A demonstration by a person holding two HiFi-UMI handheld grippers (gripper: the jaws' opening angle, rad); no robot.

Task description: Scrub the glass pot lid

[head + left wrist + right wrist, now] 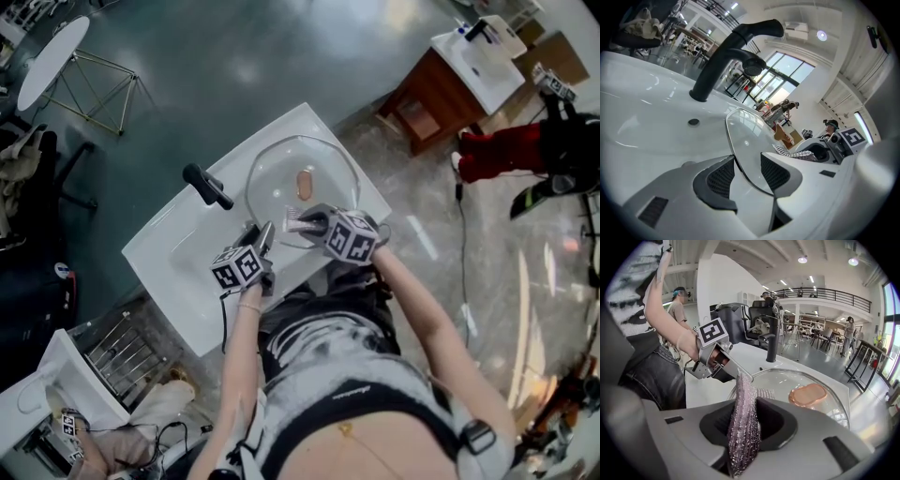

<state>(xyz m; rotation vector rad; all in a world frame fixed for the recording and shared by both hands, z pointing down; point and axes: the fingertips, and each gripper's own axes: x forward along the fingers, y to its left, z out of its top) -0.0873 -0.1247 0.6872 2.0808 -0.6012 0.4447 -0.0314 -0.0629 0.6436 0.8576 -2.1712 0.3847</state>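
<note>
The left tool point(747, 171) grips the glass lid point(746, 133) by its rim.

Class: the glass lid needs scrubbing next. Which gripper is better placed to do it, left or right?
Right. The right gripper is shut on the silvery scrub cloth, whose end reaches over the glass lid. The left gripper is clamped on the lid's rim, steadying it, so it likely should stay put.

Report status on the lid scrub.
Left gripper clamped on lid rim. Right gripper holds pad, tip at lid's near edge. Lid over sink, knob up. Faucet beside, not blocking.
</note>
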